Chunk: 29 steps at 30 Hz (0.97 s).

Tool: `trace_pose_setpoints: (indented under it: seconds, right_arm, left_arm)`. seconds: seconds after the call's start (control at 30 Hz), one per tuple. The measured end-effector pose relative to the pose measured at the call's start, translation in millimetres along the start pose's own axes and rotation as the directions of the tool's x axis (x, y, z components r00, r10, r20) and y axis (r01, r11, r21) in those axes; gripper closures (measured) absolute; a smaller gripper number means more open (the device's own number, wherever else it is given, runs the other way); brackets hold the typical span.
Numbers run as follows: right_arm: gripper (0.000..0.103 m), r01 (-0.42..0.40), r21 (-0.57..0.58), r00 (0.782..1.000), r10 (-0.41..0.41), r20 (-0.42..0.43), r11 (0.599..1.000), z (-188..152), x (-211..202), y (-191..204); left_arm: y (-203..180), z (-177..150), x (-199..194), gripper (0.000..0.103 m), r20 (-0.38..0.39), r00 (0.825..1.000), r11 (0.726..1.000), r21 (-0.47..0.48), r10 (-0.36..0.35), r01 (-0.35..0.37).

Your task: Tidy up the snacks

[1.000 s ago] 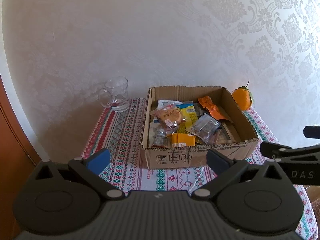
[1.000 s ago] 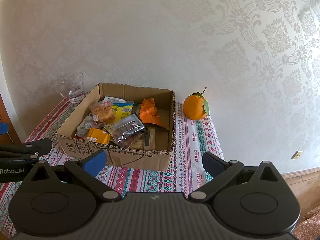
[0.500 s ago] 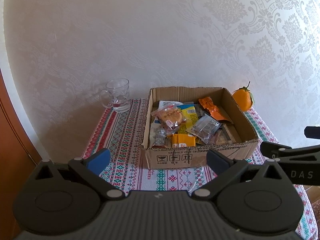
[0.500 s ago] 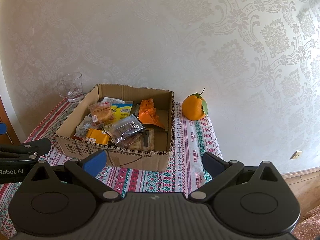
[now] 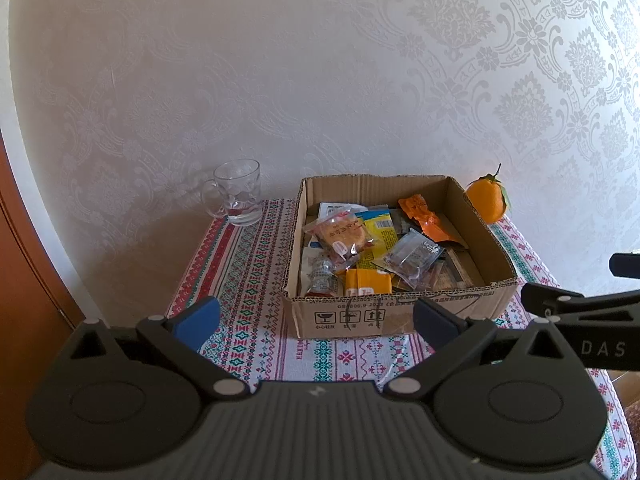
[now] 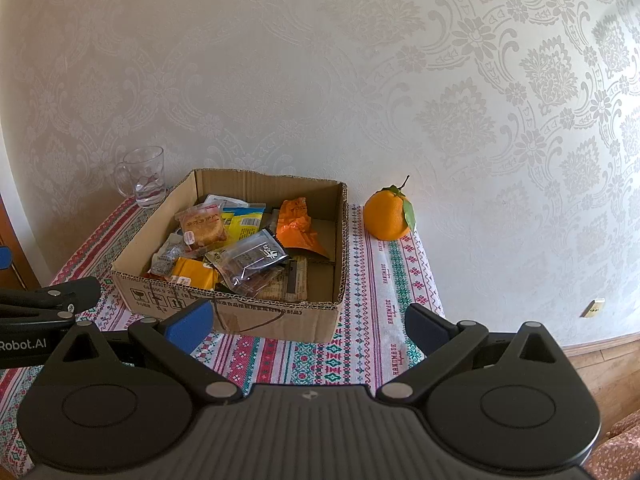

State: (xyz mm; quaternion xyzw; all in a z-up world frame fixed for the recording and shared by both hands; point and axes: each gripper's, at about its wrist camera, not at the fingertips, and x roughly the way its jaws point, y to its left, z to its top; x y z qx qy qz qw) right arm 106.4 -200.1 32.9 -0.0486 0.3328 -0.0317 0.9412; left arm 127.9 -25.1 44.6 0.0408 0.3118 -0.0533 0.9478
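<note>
The left hand-held gripper (image 5: pixel 316 322) hangs with its jaws spread wide and nothing between them, above the near edge of the counter (image 5: pixel 248 280), in front of the cardboard box (image 5: pixel 400 314). The right hand-held gripper (image 6: pixel 308 326) is likewise wide and empty, over the near edge further toward the right side.

The box sits on the patterned cloth that covers the counter, reaching back toward the far edge by the wall. The snacks lie heaped inside it: a clear pouch with a round pastry (image 5: pixel 340 234), a yellow packet (image 5: pixel 378 226), an orange wrapper (image 5: pixel 426 216) toward the far right corner of the box, a clear bag of dark pieces (image 5: pixel 412 256) and a small orange pack (image 5: pixel 368 282) against the near wall.

A glass mug (image 5: pixel 238 192) stands at the far left corner of the counter, apart from the box. An orange with a leaf (image 6: pixel 388 214) stands at the far right corner, just beside the box.

The left wrist view alone shows a brown wooden panel (image 5: pixel 24 280) past the left edge of the counter, and the right tool's fingers at its right border. The right wrist view alone shows the wooden floor (image 6: pixel 600 364) beyond the right edge, a small wall fitting (image 6: pixel 593 307) low on the wall, and the bare cardboard bottom on the box's right side.
</note>
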Motion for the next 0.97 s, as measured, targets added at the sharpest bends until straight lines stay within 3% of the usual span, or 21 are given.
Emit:
trace_pose_setpoints:
  seconds: [0.97]
  right_arm:
    - [0.000, 0.014, -0.011, 1.000, -0.014, 0.011, 1.000, 3.8, -5.7, 2.1]
  left_arm:
    - [2.6, 1.0, -3.8, 0.001, 0.005, 1.000, 1.000, -0.015, -0.004, 0.004]
